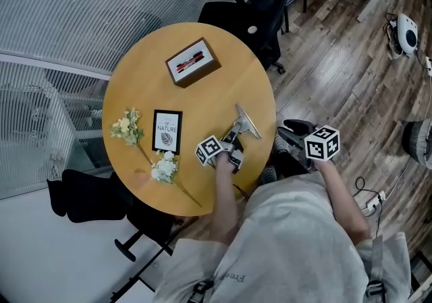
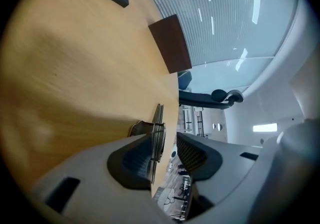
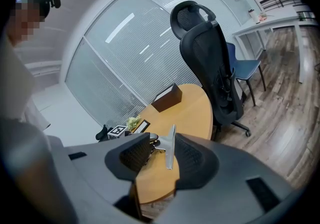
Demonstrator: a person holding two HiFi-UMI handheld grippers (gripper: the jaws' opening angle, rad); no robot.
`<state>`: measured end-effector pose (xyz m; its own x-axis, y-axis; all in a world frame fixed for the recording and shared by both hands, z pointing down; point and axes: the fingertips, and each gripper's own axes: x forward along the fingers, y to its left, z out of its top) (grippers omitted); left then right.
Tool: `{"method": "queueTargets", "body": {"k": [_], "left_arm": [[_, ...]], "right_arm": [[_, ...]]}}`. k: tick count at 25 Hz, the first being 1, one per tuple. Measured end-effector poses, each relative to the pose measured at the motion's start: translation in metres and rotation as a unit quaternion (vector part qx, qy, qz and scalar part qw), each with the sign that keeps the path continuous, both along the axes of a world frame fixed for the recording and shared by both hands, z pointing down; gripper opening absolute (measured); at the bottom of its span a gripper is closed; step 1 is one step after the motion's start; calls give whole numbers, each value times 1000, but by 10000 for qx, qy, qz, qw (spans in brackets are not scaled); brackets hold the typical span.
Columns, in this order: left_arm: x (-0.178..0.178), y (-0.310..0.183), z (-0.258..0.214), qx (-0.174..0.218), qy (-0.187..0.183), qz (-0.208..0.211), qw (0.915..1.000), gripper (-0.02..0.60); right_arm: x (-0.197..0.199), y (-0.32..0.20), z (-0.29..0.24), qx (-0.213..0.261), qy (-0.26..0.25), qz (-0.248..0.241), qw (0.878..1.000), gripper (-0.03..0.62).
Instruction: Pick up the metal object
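From the head view I see the metal clip (image 1: 247,122) lying near the right edge of the round table (image 1: 145,82), with the left gripper (image 1: 233,144) right at its handle end. The left gripper view adds the detail: the jaws stand partly apart, the clip's thin plate between them, lying against one pad with a gap to the other. The right gripper (image 3: 161,160) is off the table's edge. Its own view shows its jaws apart and holding nothing, with the clip and the brown box (image 3: 167,98) far beyond.
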<state>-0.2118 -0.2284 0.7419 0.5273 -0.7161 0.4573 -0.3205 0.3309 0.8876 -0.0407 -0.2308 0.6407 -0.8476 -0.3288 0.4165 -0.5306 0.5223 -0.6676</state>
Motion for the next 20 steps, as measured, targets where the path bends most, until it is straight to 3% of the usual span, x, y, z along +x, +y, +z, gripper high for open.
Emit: {"method": "queueTargets", "body": {"k": [6, 15, 20], "left_arm": [[9, -1, 4, -69, -270, 328, 9991, 146], [8, -7, 12, -321, -817, 892, 9921, 72], [11, -10, 12, -159, -731, 1048, 9917, 71]], "right_arm": [[2, 4, -1, -39, -50, 31, 10000, 149], [9, 6, 0, -76, -44, 111, 9999, 149], [14, 10, 6, -126, 15, 140, 9998, 149]]}}
